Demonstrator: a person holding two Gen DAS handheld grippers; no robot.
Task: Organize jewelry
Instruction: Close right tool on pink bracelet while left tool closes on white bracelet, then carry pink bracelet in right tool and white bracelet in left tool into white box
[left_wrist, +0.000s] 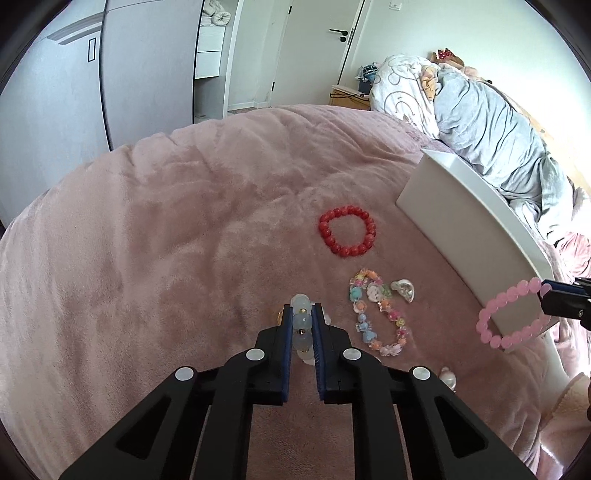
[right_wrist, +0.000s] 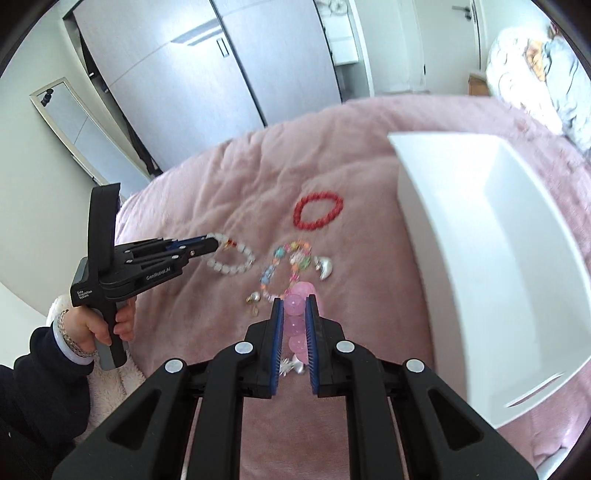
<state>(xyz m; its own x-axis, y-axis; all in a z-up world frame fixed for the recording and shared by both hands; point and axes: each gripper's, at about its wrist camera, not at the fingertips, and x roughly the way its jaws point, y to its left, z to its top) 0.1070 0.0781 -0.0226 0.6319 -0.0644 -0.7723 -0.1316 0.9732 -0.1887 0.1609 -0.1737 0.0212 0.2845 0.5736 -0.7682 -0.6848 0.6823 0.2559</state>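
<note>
Both grippers carry a bracelet at once, which looks like a way to move two pieces toward the white tray in one trip, the tray sitting open on the pink blanket just right of the right fingers. The left gripper has its fingers drawn in close, pinching the pale beaded bracelet between the blue pads; a few frosted beads stand up between the tips, and in the right wrist view the rest of its loop hangs below the left fingertips, seemingly just above or brushing the blanket. The right gripper is likewise nearly closed, nipping the pink bracelet by a short run of translucent beads; from the left wrist view its loop dangles free in front of the tray's near wall, clear of the blanket. Gripping by only a few beads probably lets each loop hang open so it can drop in untangled. Ahead of both pairs of fingers the red bracelet lies as a neat ring, and nearer, just right of the left fingers, the multicoloured charm bracelet is strung out beside a small silver charm; these wait their turn.
</note>
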